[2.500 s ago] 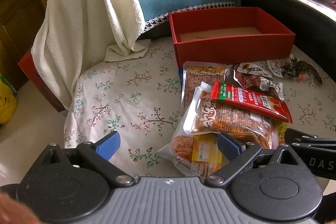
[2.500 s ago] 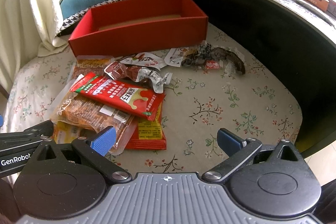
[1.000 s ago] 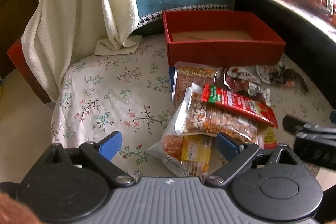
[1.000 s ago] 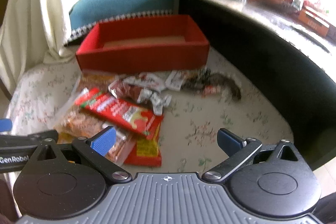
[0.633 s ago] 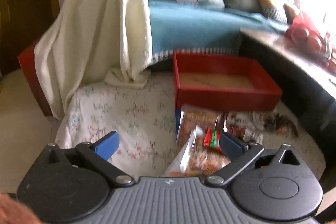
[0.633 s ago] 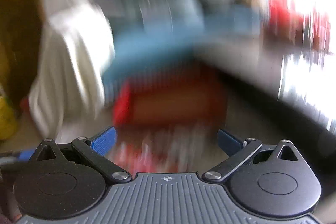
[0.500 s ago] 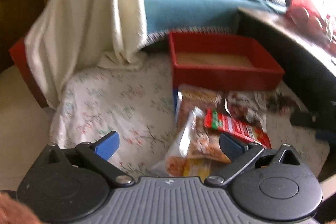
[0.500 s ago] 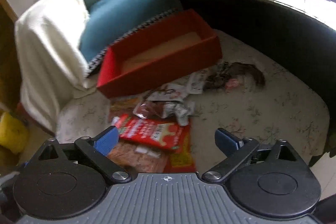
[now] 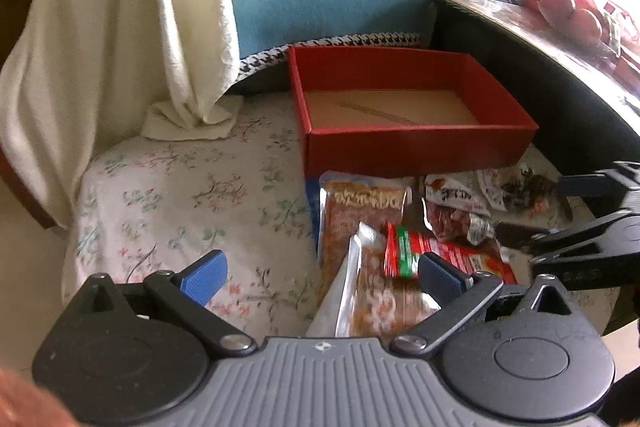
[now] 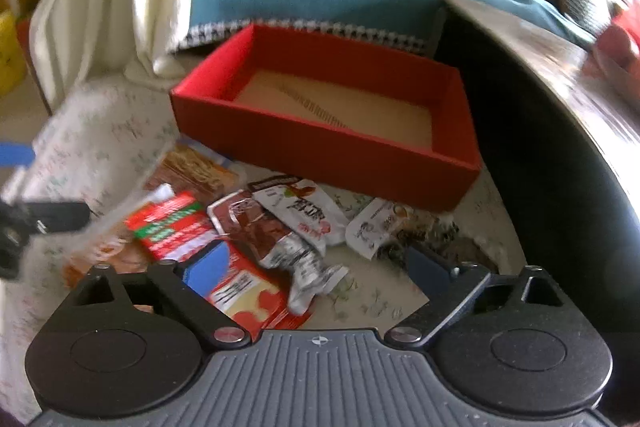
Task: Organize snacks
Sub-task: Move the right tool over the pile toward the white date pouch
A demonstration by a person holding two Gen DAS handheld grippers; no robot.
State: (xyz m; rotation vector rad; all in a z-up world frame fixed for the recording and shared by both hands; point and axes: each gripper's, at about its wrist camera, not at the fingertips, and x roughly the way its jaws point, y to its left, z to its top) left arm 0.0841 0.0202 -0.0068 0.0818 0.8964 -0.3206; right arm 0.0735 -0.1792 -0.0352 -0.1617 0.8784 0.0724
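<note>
Snack packets lie in a loose heap across the lower middle of both views, on the flowered cloth just below the red box. My right gripper hangs over the heap with its jaws spread wide and nothing between them; my left gripper is likewise wide open and empty at the bottom of its view. The crumpled dark packet sits nearest between my right fingers, so I judge it the best first pick: come down on it squarely, pinch its body and not a loose foil end, then lift clear of the red packet partly under it. In the upper middle of the frame, the box holds no snacks, only its tan floor showing.
</note>
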